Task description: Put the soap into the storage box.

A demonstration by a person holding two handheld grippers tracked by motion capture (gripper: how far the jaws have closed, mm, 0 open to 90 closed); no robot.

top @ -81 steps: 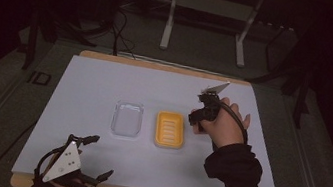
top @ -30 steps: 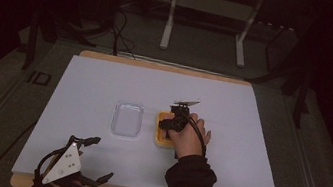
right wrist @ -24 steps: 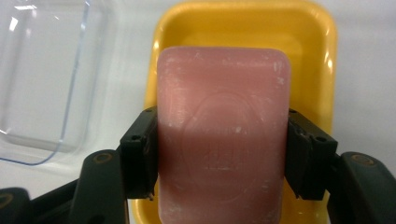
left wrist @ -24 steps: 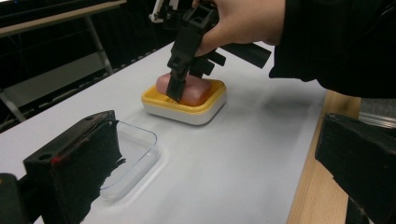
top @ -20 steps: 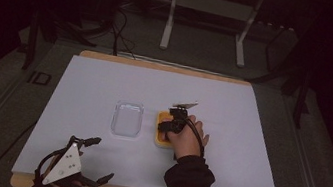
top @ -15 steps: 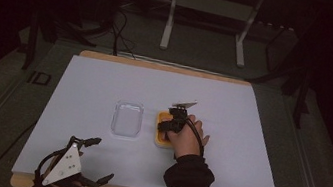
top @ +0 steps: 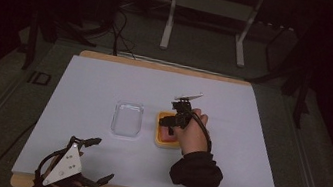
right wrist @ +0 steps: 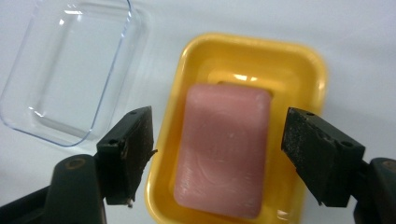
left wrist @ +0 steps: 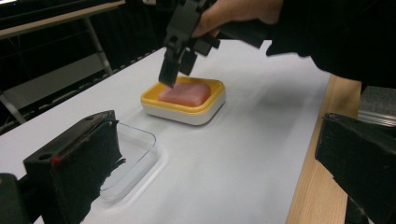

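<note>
Soap [right wrist: 224, 149] lies in yellow dish [right wrist: 308, 70], below parted right tongs [right wrist: 217, 158].

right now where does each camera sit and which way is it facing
High view: fixed above the person's side, looking forward and down on the table; shows the right hand, sleeve and both grippers.
Left gripper view: rides the left gripper low at the table's near edge, looking level across it between open jaws.
Right gripper view: rides the right gripper, looking straight down, jaws just opened, apart from the pink soap.
All three share the yellow soap dish and clear lid.
</note>
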